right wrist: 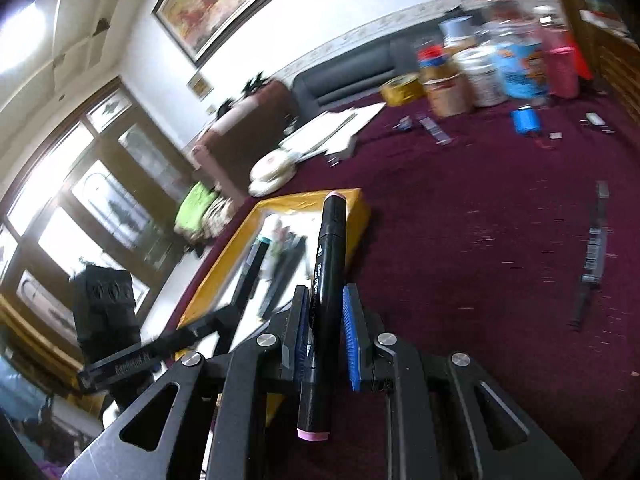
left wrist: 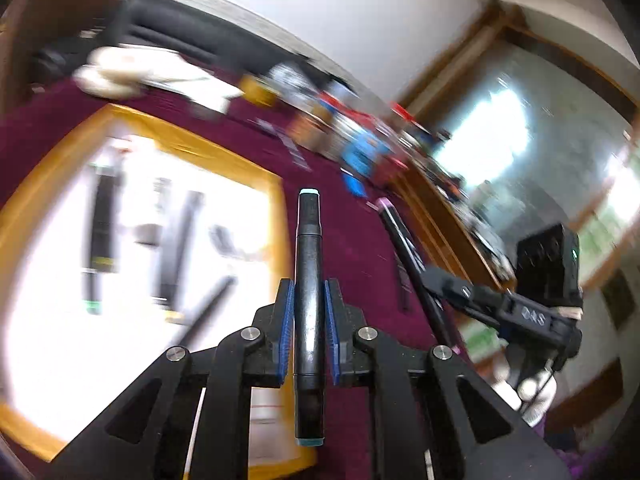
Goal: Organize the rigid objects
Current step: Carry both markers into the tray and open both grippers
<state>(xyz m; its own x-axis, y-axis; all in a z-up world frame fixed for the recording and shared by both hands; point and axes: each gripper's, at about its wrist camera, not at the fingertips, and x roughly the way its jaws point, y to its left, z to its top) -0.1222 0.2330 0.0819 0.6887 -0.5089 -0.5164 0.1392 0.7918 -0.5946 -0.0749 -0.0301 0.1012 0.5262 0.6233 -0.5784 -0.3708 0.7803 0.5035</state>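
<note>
The left gripper point(left wrist: 308, 300) pinches a black marker with teal ends point(left wrist: 308, 280) between its blue pads point(left wrist: 285, 320); the marker runs straight along the jaws and sticks out past both the tips and the back of the pads. To the left of those jaws sits the yellow-rimmed tray point(left wrist: 224, 152), its white floor holding several dark markers point(left wrist: 102, 232), all blurred. Ahead of the jaws the maroon cloth point(left wrist: 348, 240) stretches to a blurred row of jars point(left wrist: 360, 140).

To the right of the left jaws, the right gripper point(right wrist: 324, 308) pinches a black marker with pink ends point(right wrist: 326, 280), also lengthwise between its pads point(right wrist: 350, 340), pink tip pointing forward. The tray's far corner point(right wrist: 352, 208) lies just ahead and left of these jaws. Off to the right of them, well apart, a dark marker point(right wrist: 594, 256) lies alone on the cloth point(right wrist: 480, 220). Jars and tubs point(right wrist: 480, 68) crowd the far edge.
</note>
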